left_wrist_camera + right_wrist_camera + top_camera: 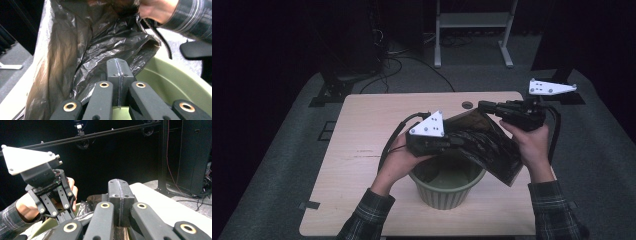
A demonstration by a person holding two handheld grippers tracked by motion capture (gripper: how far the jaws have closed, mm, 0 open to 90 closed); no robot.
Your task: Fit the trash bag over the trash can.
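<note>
A: Over the table [362, 145], you hold a black rubbish bag [484, 145] stretched between both claws, directly above the green bin [447, 187]. The bin stands below and between your hands, near the table's front edge, its rim just under the left gripper [452, 141].

B: And the bag itself, how does it hang from your claws?

A: It spans from the left gripper across to the right gripper [484, 106], sagging toward the bin mouth. In the left gripper view the crumpled film [100, 42] rises ahead of the jaws and drapes to their left, while the bin's green wall [170, 82] curves off to their right.

B: What is your left claw doing?

A: Its jaws are pressed fully together, pads meeting along one seam, with the bag's plastic bunched right at their tips; whether film is pinched in that seam I cannot tell.

B: Your right claw?

A: Jaws closed tight as well. In the right gripper view a fold of the bag [92, 201] lies just behind and below the closed tips, and your left hand [27, 207] with its gripper [60, 216] sits off to their left. From above, that right claw appears clamped on the bag's far corner.
</note>
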